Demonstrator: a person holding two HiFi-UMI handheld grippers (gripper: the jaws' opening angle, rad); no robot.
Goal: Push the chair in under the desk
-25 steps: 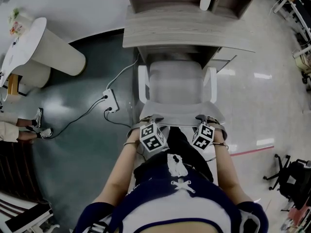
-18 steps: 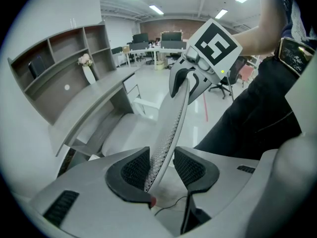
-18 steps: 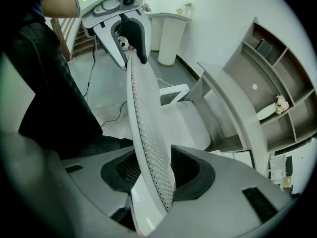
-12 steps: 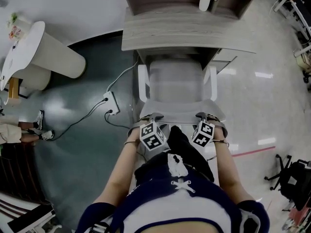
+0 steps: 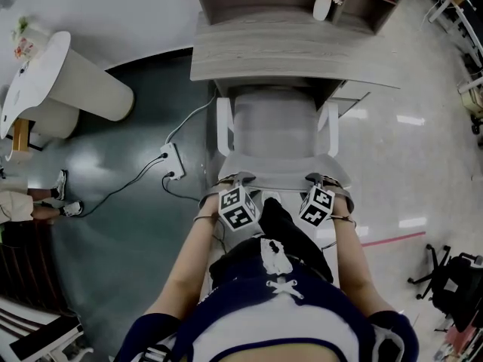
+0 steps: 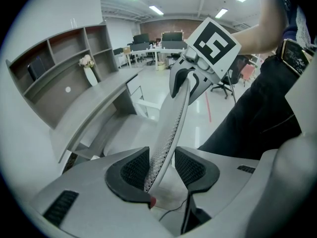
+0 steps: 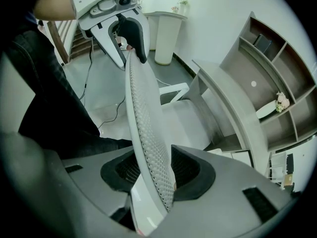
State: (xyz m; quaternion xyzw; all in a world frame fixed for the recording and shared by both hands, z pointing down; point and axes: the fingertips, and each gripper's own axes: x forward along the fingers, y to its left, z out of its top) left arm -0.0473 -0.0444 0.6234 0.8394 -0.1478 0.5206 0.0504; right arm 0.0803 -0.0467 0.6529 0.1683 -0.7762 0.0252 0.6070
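Note:
A white office chair point(image 5: 275, 130) stands with its seat partly under the grey wooden desk point(image 5: 287, 47). Its mesh backrest point(image 5: 276, 170) faces me, and both grippers sit on its top edge. The left gripper point(image 5: 230, 181) straddles the backrest point(image 6: 171, 128) near its left corner; its jaws point(image 6: 162, 170) are opening and a thin gap shows at one pad. At the right corner, the right gripper point(image 5: 323, 181) has its pads point(image 7: 151, 170) closed against both faces of the backrest point(image 7: 143, 118).
A power strip point(image 5: 173, 158) with cables lies on the dark floor left of the chair. A round white pedestal table point(image 5: 83, 81) stands further left. A vase point(image 5: 323, 2) sits on the desk shelf. A black swivel chair point(image 5: 453, 277) is at the right.
Hardly anything differs. Both grippers stay on the backrest's top edge, and the chair sits a touch closer to the desk.

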